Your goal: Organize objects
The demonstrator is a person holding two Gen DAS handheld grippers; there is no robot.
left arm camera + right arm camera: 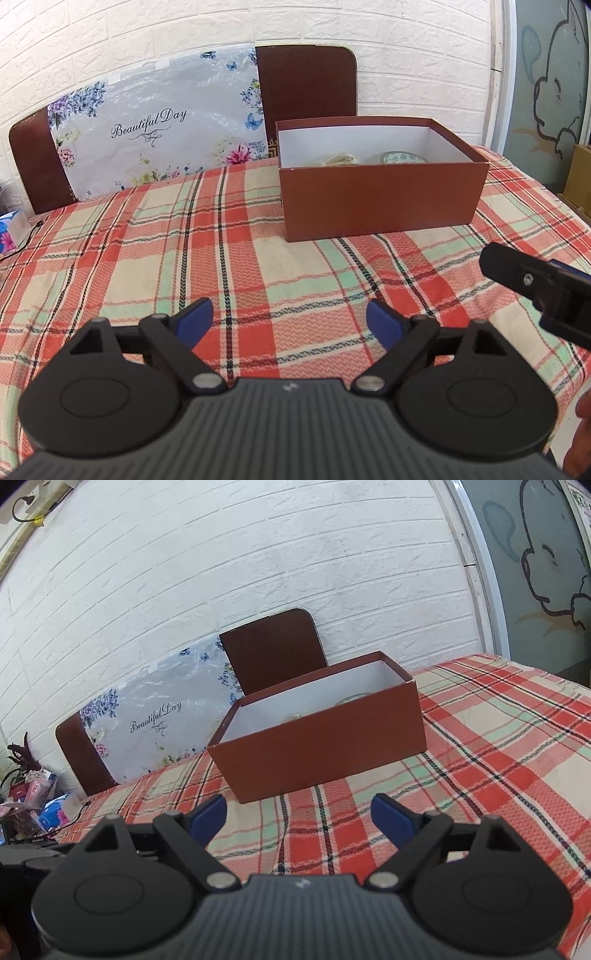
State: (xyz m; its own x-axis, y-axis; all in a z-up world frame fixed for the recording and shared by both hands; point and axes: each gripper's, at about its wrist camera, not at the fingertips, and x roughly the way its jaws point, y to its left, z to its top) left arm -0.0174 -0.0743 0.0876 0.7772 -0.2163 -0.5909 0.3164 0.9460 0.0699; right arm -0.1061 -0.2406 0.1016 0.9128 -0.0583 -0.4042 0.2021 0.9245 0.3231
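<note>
A reddish-brown open box (380,199) with white inner walls stands on the plaid tablecloth (184,251). Inside it lie a cream bundle of cord (341,159) and a round green-patterned dish (404,158). My left gripper (290,325) hovers over the cloth in front of the box, open, nothing between its blue pads. The right gripper's black finger shows at the right edge of the left wrist view. In the right wrist view the right gripper (299,814) is open and empty, just short of the box (321,738), whose contents are mostly hidden by its wall.
Two brown chair backs (306,85) stand behind the table against a white brick wall, with a floral "Beautiful Day" sheet (155,129) leaning between them. A tissue pack (13,229) and a black cable lie at the table's left edge. Clutter sits at far left (33,797).
</note>
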